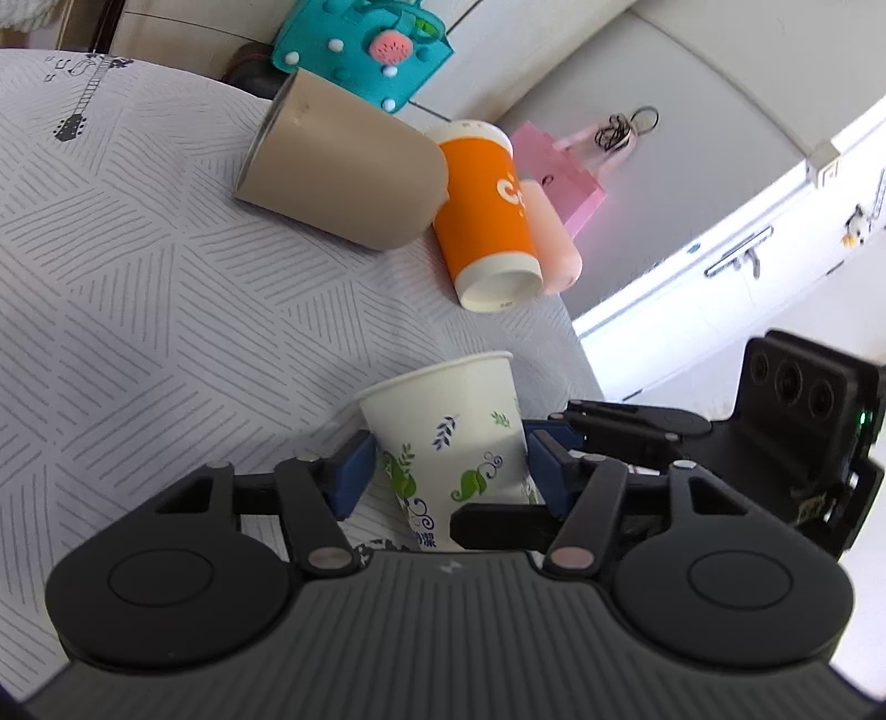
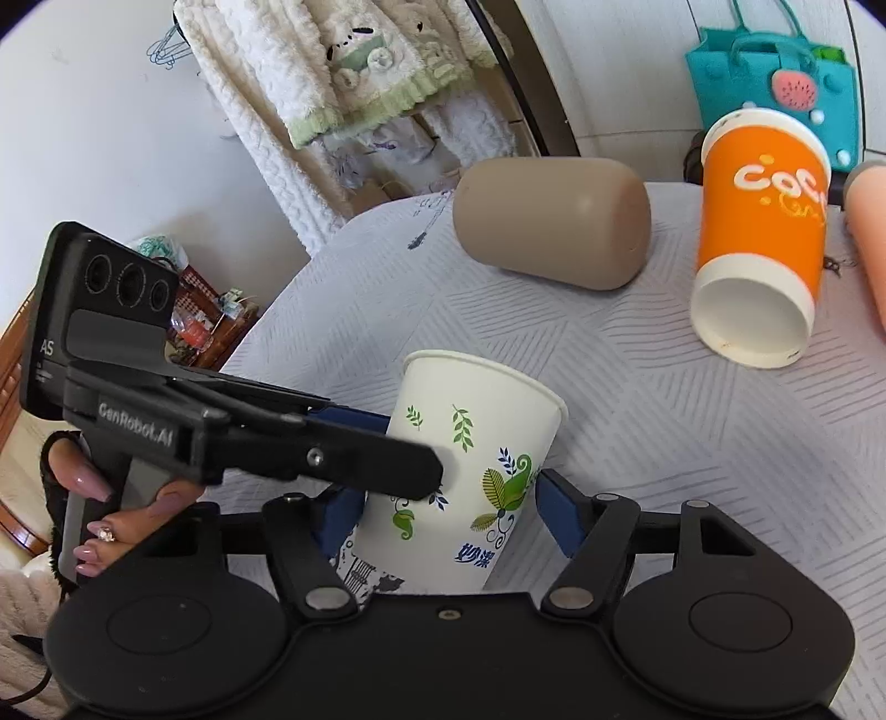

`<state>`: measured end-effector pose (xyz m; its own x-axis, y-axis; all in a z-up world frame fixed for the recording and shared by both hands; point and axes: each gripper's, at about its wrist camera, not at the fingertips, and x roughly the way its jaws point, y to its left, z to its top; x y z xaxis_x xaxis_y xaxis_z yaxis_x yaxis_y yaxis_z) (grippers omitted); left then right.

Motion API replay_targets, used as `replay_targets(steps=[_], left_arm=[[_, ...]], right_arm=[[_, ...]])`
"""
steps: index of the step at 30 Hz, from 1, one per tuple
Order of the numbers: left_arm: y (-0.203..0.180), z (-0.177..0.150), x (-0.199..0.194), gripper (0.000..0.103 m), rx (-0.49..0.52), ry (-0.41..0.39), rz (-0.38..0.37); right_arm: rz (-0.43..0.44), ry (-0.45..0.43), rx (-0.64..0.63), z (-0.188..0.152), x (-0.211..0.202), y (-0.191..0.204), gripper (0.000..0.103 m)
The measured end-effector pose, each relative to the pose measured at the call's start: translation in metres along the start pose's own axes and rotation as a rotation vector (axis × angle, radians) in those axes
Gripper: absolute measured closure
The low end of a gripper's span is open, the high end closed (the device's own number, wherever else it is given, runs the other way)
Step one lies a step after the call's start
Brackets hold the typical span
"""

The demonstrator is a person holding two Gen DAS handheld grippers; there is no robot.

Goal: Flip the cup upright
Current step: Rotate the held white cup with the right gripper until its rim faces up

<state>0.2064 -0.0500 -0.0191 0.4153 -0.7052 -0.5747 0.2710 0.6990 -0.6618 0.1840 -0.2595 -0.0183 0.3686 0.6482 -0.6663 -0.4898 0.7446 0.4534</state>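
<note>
The paper cup stands mouth-up between both sets of jaws, near the counter edge. It is white, printed with green and blue leaf sprigs, scrollwork and blue characters low on its wall; its rolled rim is round and undented, and the body leans slightly.

The left gripper has its blue pads against opposite sides of the cup, pinching its lower wall. In the right wrist view the right gripper also brackets the cup: the left pad is hidden behind the left gripper's finger, and a narrow gap shows at the right pad, so whether these jaws grip cannot be told. A hand with pink nails holds the left gripper's handle.

Beyond the cup, an orange cup lies on its side, open mouth toward the cameras. Beside it lies a tan tumbler, also on its side. A pink bottle touches the orange cup. Farthest back stands a teal bag
</note>
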Motion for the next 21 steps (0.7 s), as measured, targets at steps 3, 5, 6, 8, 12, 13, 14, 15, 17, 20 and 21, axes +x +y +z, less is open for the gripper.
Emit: replay_targets(steps=[3,5,6,8,12,13,14,15,17,20,21], left_arm=[[-0.003,-0.003,-0.007,0.046,0.034,-0.051,-0.007],[-0.009,-0.004,-0.013,0.046,0.067,-0.088,0.000],[-0.011,-0.005,-0.016,0.046,0.089,-0.111,0.007],[-0.016,-0.008,-0.023,0.046,0.130,-0.155,0.021],[-0.029,-0.013,-0.026,0.046,0.235,-0.222,0.079],[-0.030,-0.015,-0.029,0.046,0.258,-0.239,0.091],[-0.032,-0.017,-0.029,0.046,0.280,-0.255,0.103],[-0.033,-0.018,-0.030,0.046,0.299,-0.271,0.113],[-0.035,-0.020,-0.032,0.046,0.338,-0.307,0.131],[-0.039,-0.022,-0.033,0.046,0.391,-0.352,0.159],[-0.040,-0.024,-0.034,0.046,0.415,-0.366,0.172]], right_arm=[[-0.016,-0.029,-0.039,-0.002,-0.002,0.007,0.031],[-0.035,-0.062,-0.079,-0.004,-0.004,0.014,0.031],[-0.053,-0.079,-0.107,-0.005,-0.004,0.019,0.031],[-0.099,-0.121,-0.168,-0.009,-0.003,0.030,0.031],[-0.200,-0.197,-0.309,-0.017,0.004,0.050,0.031],[-0.220,-0.212,-0.337,-0.018,0.004,0.052,0.031],[-0.234,-0.227,-0.359,-0.018,0.005,0.053,0.031],[-0.247,-0.243,-0.374,-0.018,0.007,0.055,0.031],[-0.273,-0.277,-0.408,-0.018,0.010,0.057,0.031],[-0.333,-0.337,-0.486,-0.023,0.015,0.062,0.031],[-0.346,-0.355,-0.508,-0.024,0.017,0.063,0.031]])
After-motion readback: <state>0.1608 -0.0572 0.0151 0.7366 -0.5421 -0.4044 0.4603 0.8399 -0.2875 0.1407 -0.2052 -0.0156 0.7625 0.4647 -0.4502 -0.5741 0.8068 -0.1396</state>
